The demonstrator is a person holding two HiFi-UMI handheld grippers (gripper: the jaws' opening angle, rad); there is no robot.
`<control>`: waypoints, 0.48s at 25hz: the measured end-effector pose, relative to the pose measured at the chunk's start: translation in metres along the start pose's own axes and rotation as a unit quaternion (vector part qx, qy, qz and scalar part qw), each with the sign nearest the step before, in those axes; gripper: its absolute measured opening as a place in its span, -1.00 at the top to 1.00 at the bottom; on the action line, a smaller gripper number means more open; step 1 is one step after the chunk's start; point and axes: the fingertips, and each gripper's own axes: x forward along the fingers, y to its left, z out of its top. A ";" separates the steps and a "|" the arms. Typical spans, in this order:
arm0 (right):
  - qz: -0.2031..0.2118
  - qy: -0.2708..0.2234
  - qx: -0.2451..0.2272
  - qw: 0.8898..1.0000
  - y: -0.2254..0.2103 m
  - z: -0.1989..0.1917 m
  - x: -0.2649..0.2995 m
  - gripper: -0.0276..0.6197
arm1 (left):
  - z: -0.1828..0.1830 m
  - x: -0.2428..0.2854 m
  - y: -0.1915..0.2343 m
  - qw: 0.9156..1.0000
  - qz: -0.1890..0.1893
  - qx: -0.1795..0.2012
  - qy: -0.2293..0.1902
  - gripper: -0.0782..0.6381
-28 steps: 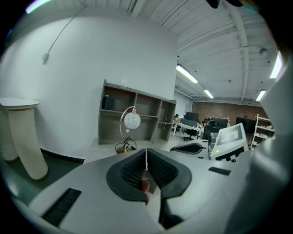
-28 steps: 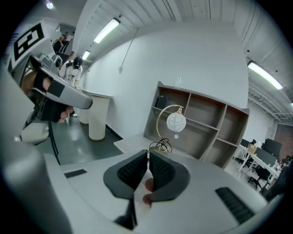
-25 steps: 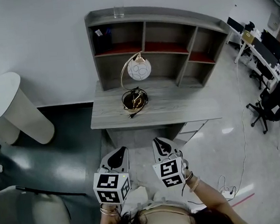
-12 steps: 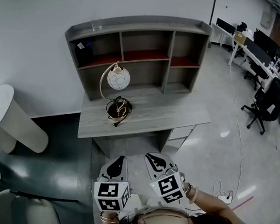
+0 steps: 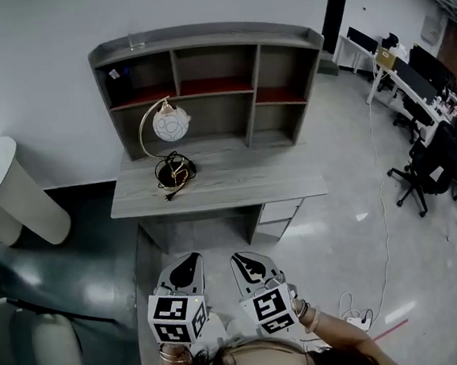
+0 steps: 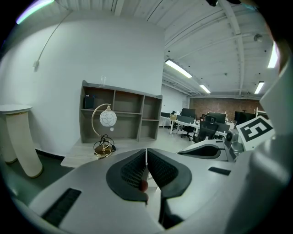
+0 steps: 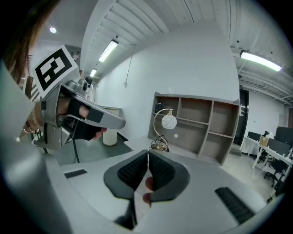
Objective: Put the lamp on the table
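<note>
On the table [image 5: 245, 186] stands the lamp [image 5: 171, 125], before the shelf [image 5: 208, 36]; left gripper [image 5: 191, 257] and right gripper [image 5: 237, 256] jaws are together.

One lamp [image 5: 171, 125], one desk [image 5: 245, 186], one glass [image 5: 135, 41] and two grippers, left gripper [image 5: 189, 259] and right gripper [image 5: 241, 258], are showing.

Lamp [image 5: 172, 125] on table [image 5: 244, 183], before shelves [image 5: 200, 39]
</note>
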 end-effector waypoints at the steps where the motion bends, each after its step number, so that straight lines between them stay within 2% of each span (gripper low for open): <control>1: 0.002 0.000 0.000 1.000 -0.001 -0.002 -0.004 0.82 | -0.002 -0.002 -0.004 1.000 0.003 -0.003 0.000 0.73; 12: 0.027 -0.012 -0.007 1.000 0.006 -0.011 -0.029 0.82 | -0.015 -0.025 -0.014 0.998 0.055 0.000 0.006 0.73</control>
